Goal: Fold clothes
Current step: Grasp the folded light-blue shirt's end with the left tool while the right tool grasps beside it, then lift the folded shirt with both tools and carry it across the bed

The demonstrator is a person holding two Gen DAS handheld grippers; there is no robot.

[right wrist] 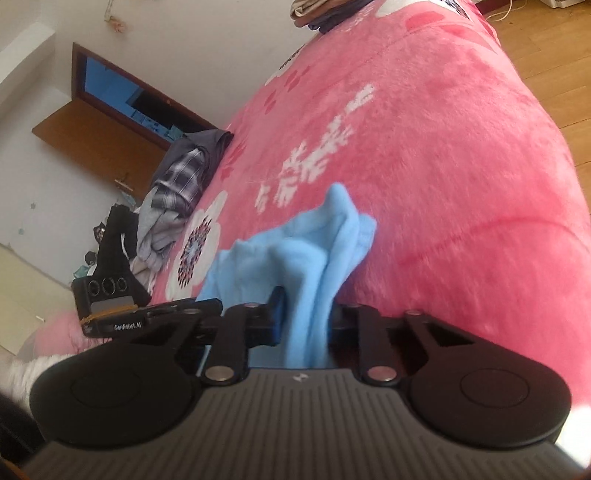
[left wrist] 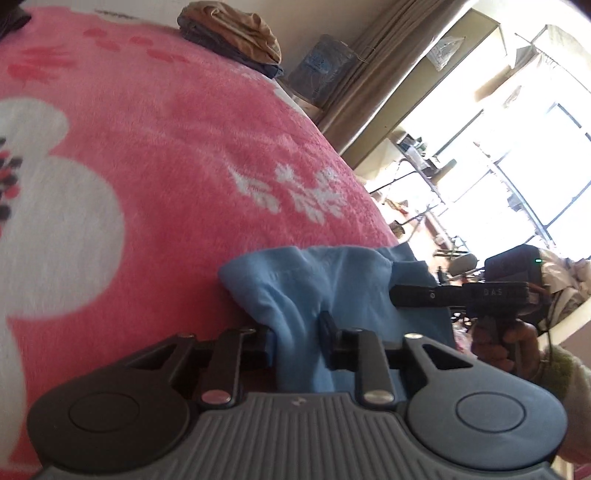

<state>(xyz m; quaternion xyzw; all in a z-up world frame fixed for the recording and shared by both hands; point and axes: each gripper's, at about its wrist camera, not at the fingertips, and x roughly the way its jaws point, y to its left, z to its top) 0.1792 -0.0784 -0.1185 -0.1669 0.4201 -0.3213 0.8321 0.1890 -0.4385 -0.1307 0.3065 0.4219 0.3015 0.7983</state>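
Left tool is clamped on the light blue garment; right tool likewise grips it; the garment hangs bunched just above the pink blanket; folded clothes lie at the blanket's far edge.

Left gripper pinches blue garment over pink blanket.

Light blue garment, plain, no print; both grippers, left and right, black with dark grey ribbed bodies and silver rivets. Bed blanket hot pink fleece with big white flowers, darker red petal marks and white sprig motifs, one flower centre dotted black and red. Folded pile tan over grey-blue; heap of clothes grey with a black-and-white plaid piece; floor orange-brown wood, door brown.
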